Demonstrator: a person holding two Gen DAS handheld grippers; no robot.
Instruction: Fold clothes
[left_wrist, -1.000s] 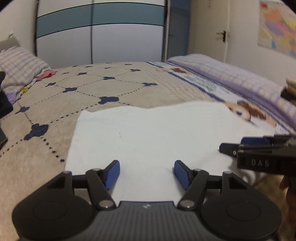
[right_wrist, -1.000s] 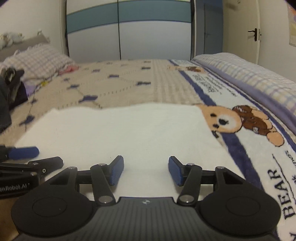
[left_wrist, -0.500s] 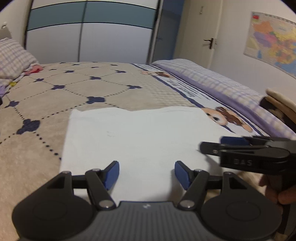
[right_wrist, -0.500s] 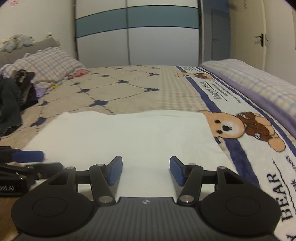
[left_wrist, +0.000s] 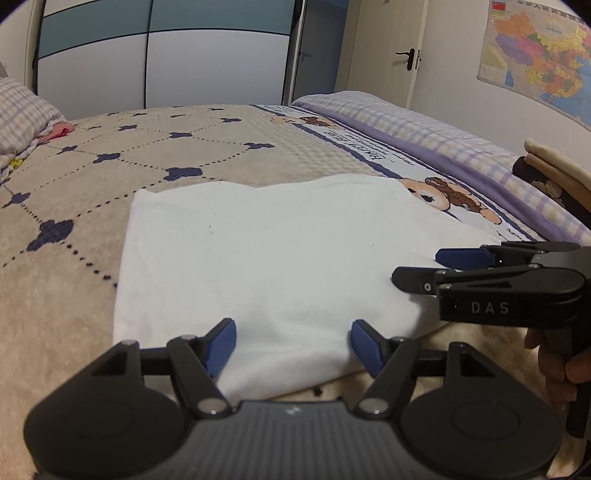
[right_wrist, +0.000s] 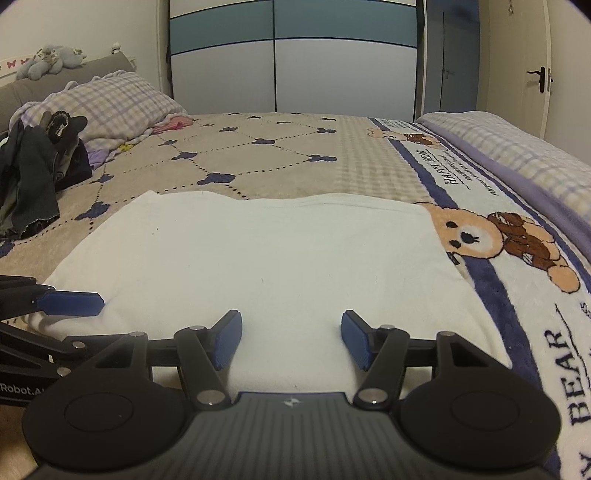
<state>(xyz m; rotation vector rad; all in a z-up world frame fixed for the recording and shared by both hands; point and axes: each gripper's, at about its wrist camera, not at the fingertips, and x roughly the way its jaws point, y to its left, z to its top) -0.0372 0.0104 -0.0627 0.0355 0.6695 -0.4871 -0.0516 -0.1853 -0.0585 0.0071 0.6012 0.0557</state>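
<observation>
I am holding the left gripper (left_wrist: 293, 345) and right gripper (right_wrist: 291, 338), fingers spread apart, above the near edge of the white garment (right_wrist: 266, 266) lying on the bed (right_wrist: 288, 158).

Ahead of you lies a beige plush bedspread (right_wrist: 280, 162) with navy clover motifs and a teddy bear print (right_wrist: 469, 236) along its right border. A lilac checked pillow (right_wrist: 110, 103) sits at the far left, beside a heap of dark clothing (right_wrist: 33, 173). Behind stands a white and teal sliding wardrobe (right_wrist: 295, 55). A colourful wall map (left_wrist: 539, 55) hangs on the right.
</observation>
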